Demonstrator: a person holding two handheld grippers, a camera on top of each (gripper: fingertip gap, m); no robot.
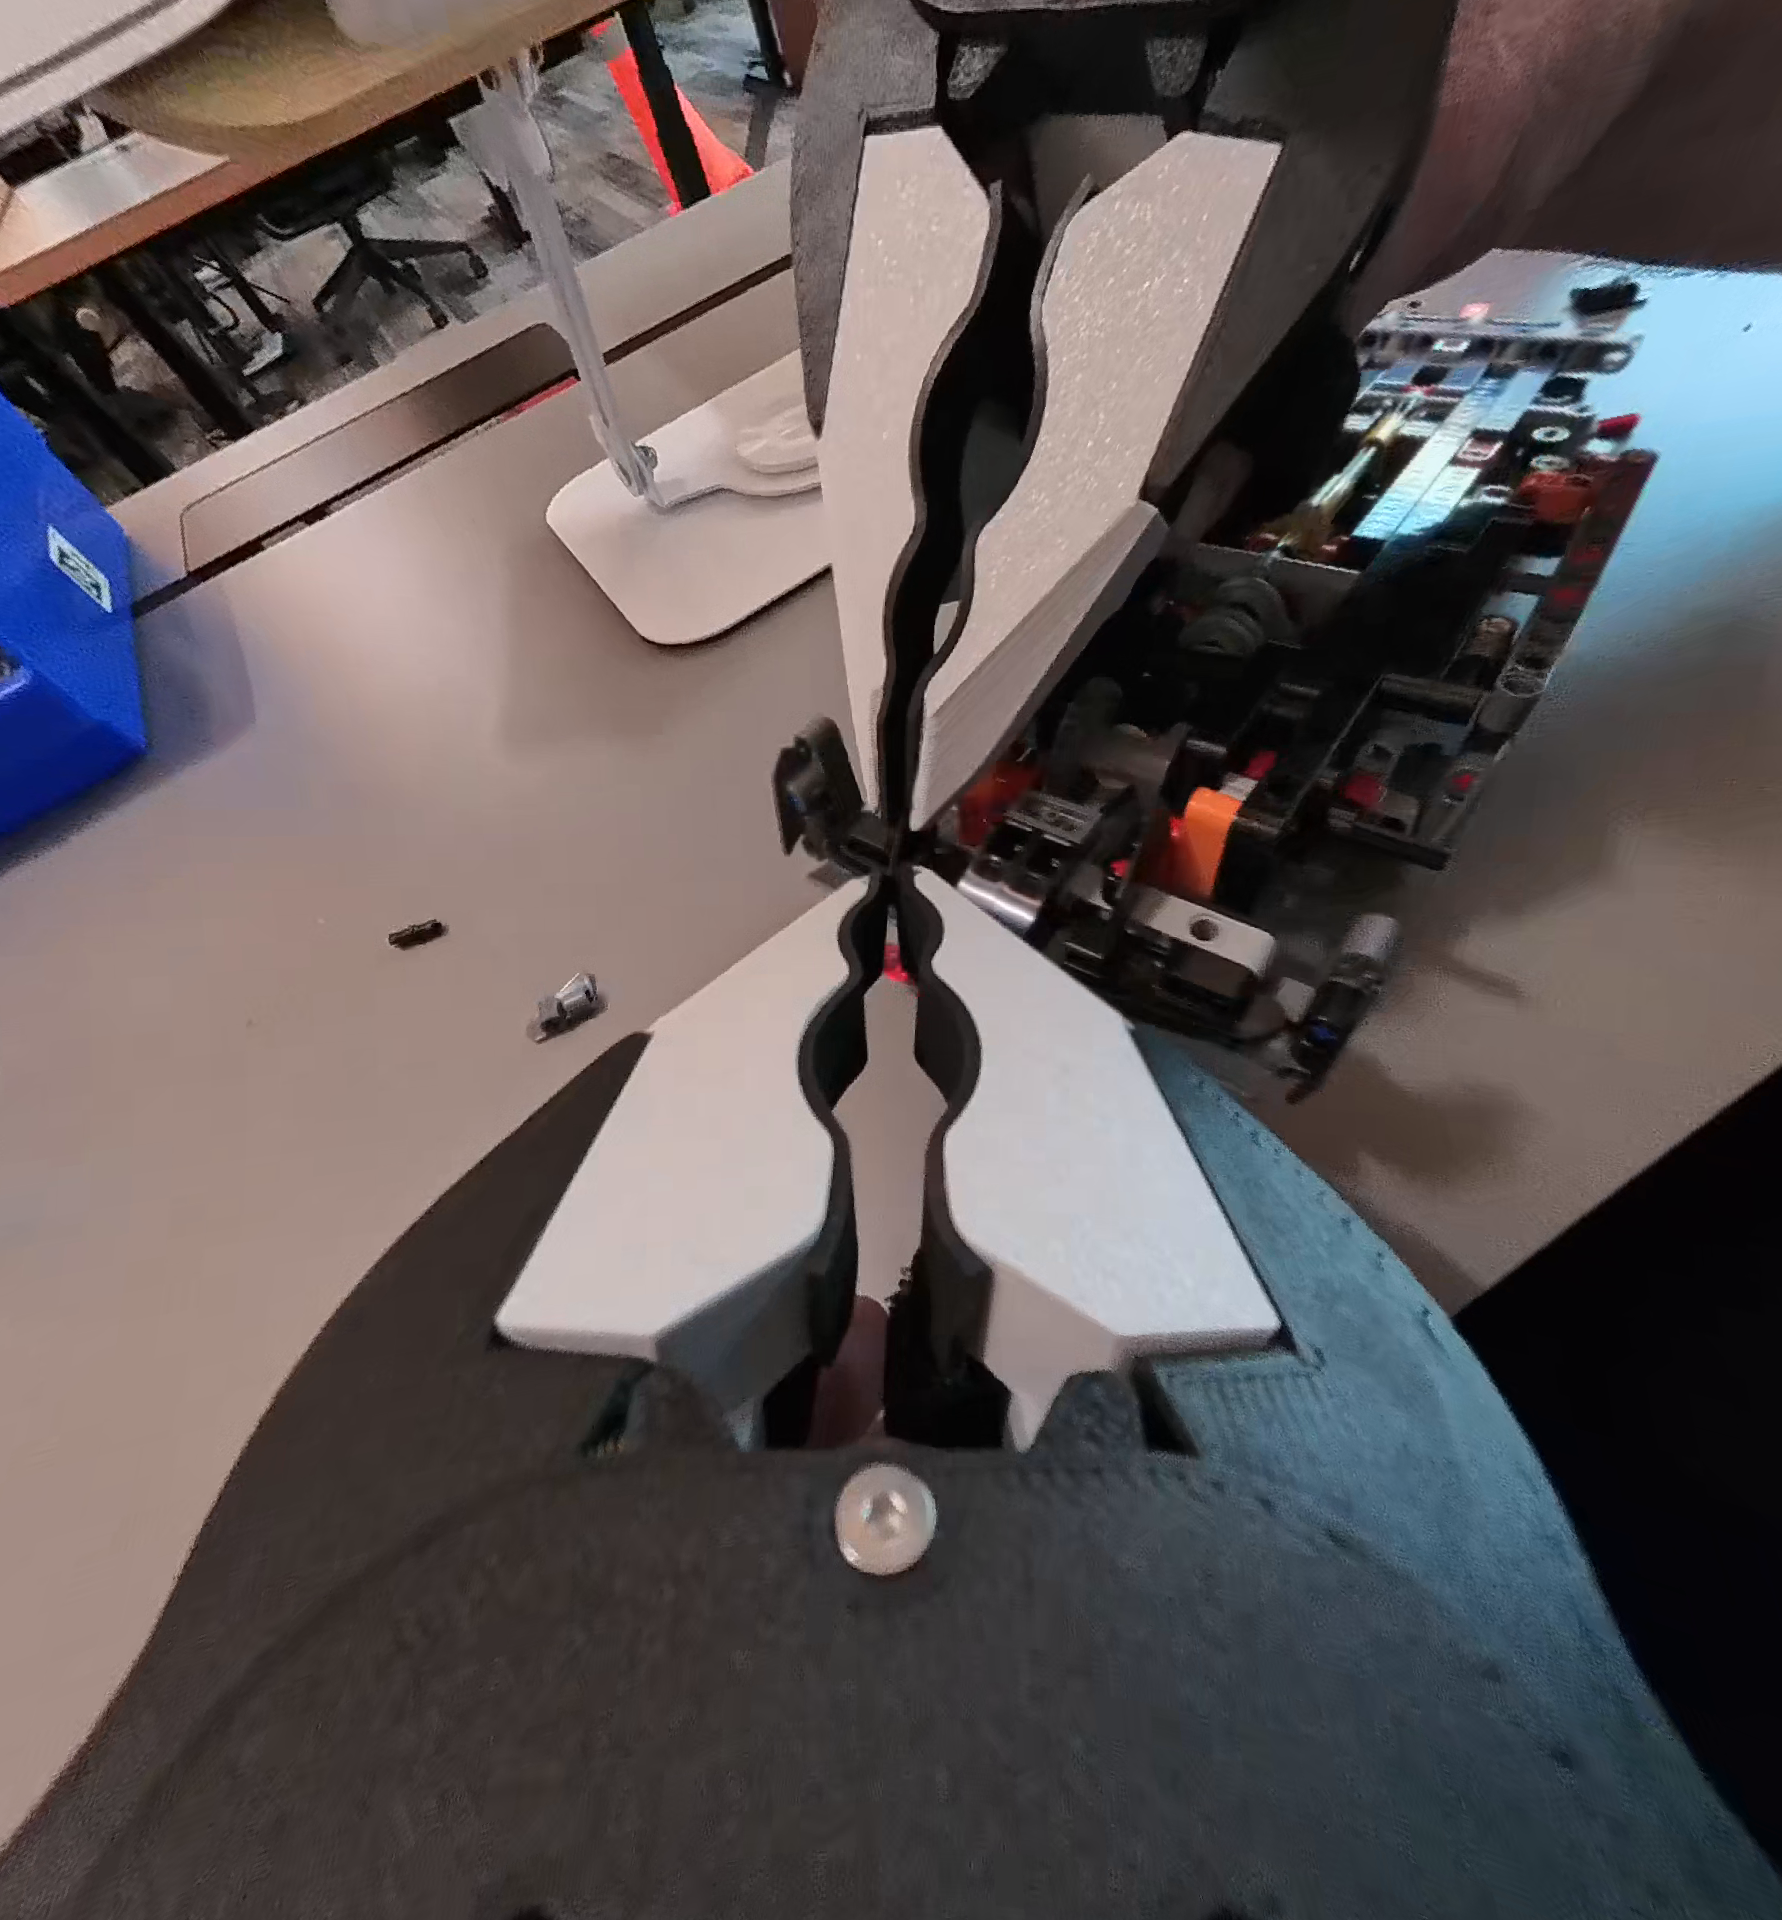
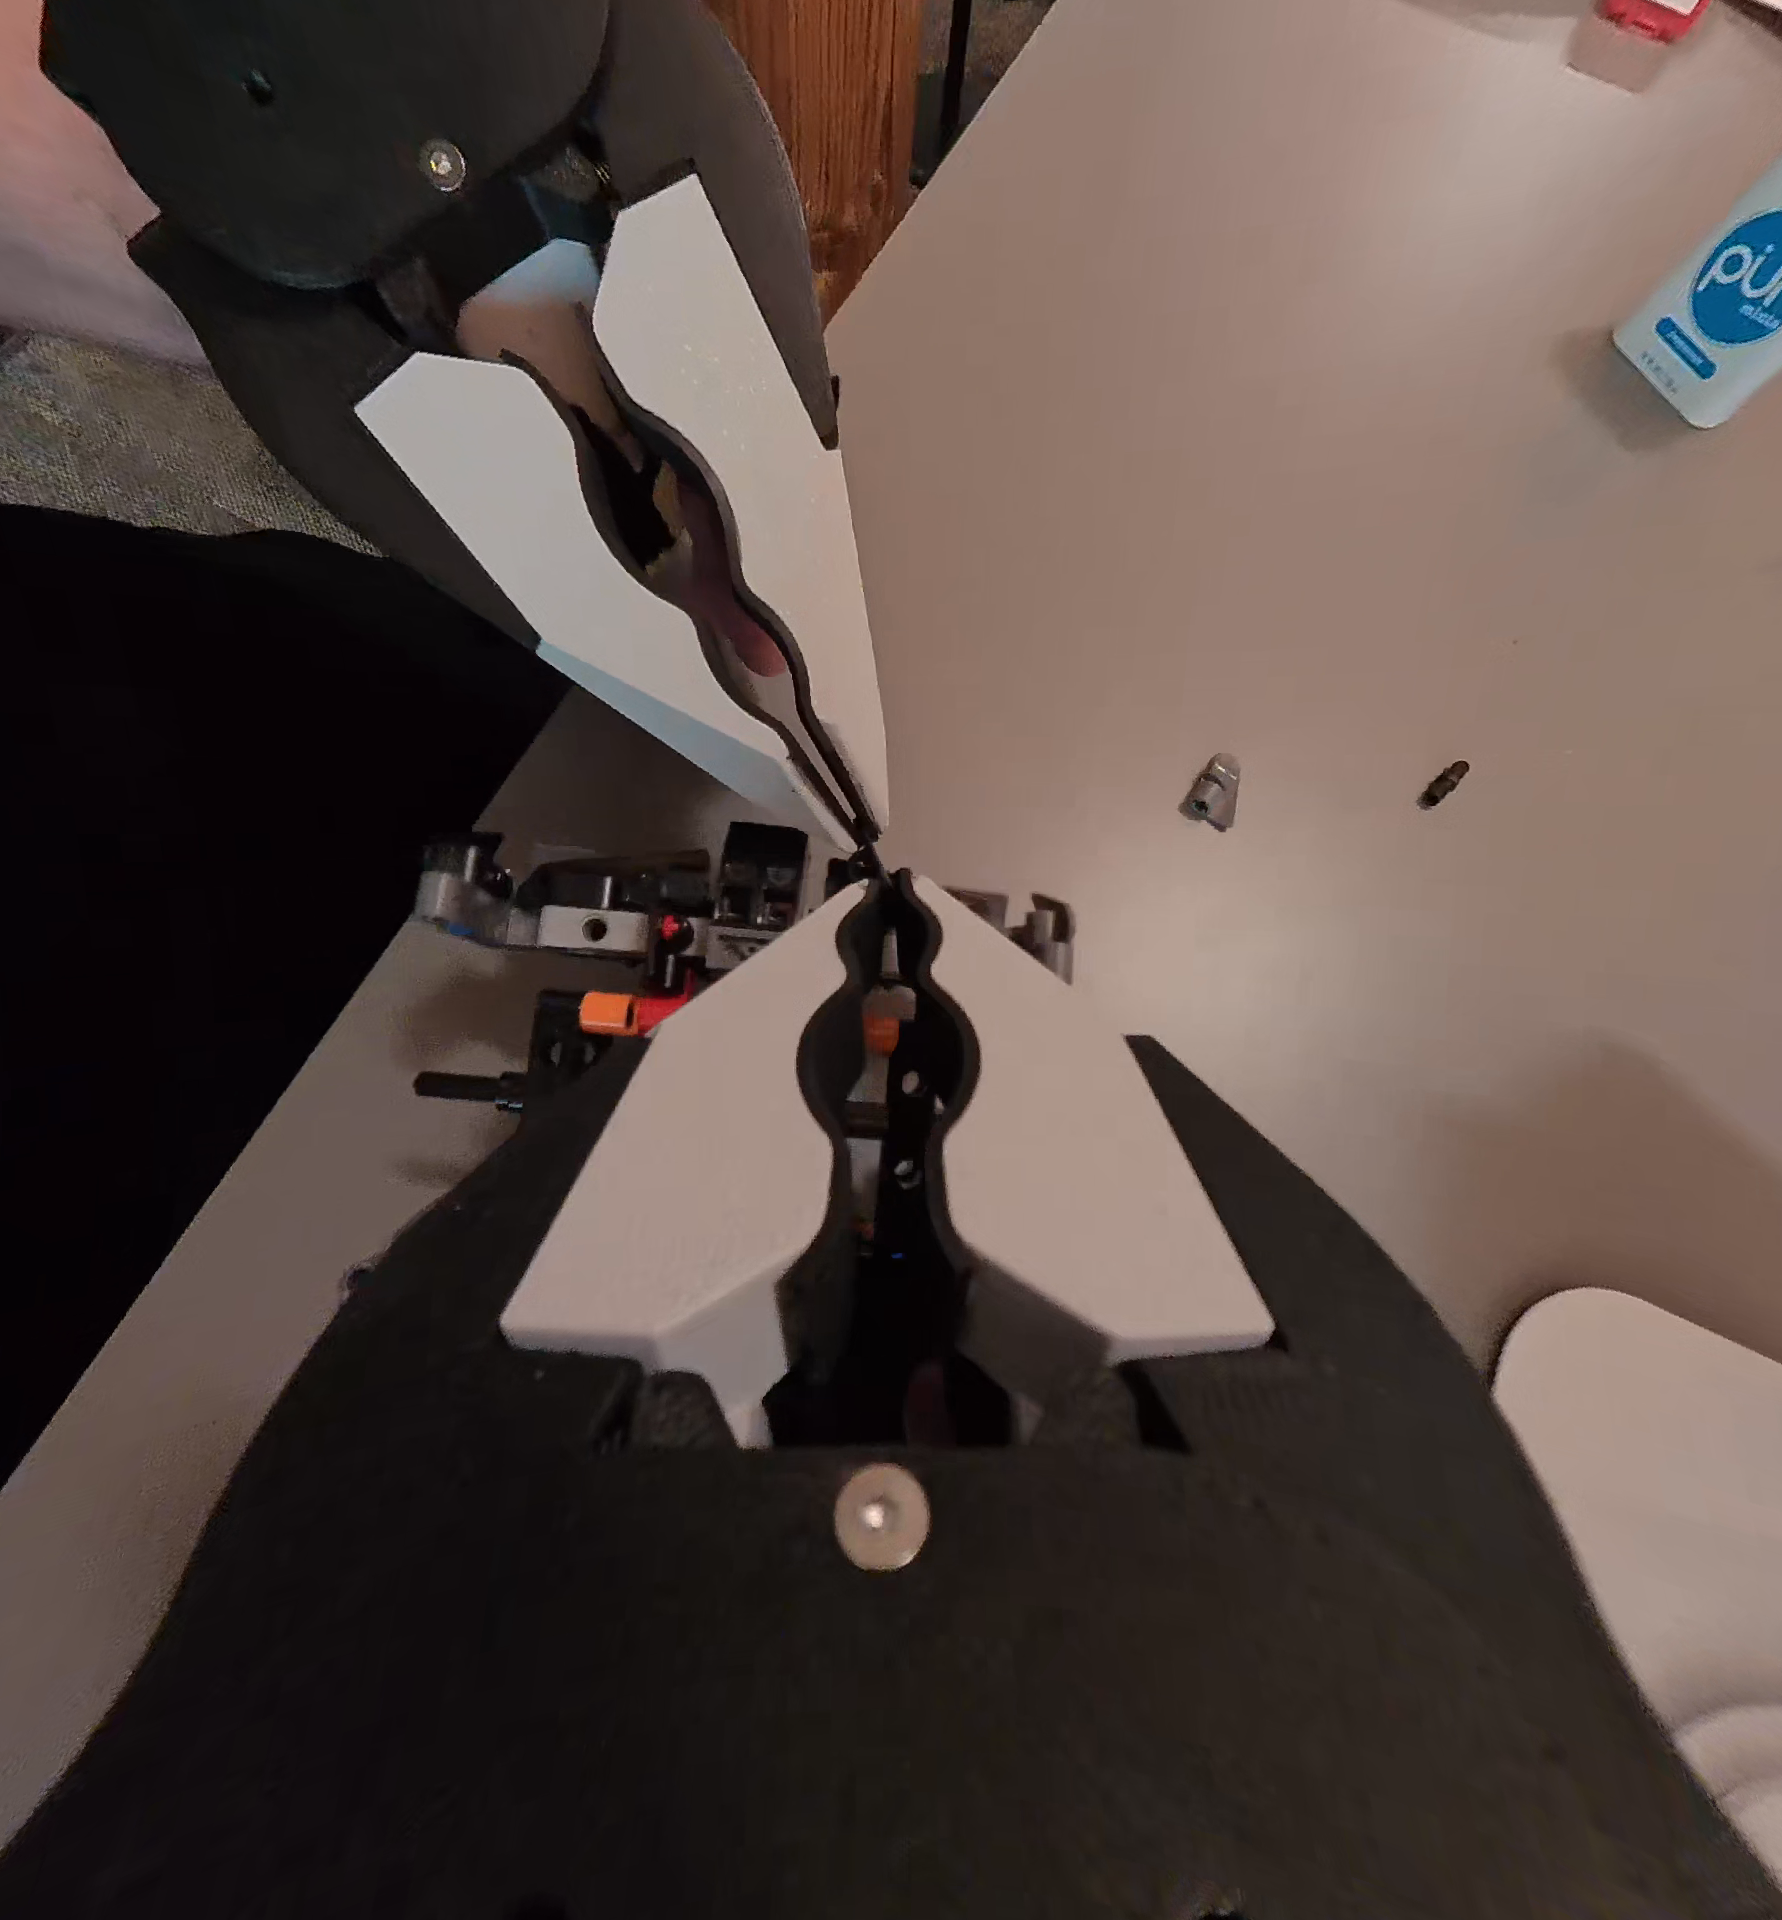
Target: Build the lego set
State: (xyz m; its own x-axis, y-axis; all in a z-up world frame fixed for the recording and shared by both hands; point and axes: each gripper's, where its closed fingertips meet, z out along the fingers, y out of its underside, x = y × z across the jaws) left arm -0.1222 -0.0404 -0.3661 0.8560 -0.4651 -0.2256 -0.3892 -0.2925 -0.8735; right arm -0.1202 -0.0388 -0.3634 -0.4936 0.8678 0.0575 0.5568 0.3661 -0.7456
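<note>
A: Where does the left gripper stand?

B: Over the beige tabletop, white fingers drawn nearly together, tips pinching a small black plastic lego piece. The piece juts up and to the left of the tips. The right gripper comes in from above, opposite, tip to tip with the left.

A: Is the right one holding?

B: Its fingers sit narrow too. Both sets of tips close on the same black piece from opposite ends. In the right wrist view the tips meet at one dark point; how much of the piece each side holds is too small to tell.

A: And the main build?

B: The large black, grey and red-orange lego assembly lies flat on the table, just right of and behind the meeting tips in the left wrist view. Its long axis runs away toward the far right. In the right wrist view it sits directly below and ahead of the right gripper's fingers.

A: Which is nearer to it?

B: Judged from both views, the right gripper hangs almost over the near end; the left reaches in from the side. The small piece likely has to travel down and toward that end.

A: Loose parts?

B: A small grey connector piece and a short black pin, well left, untouched.
</note>
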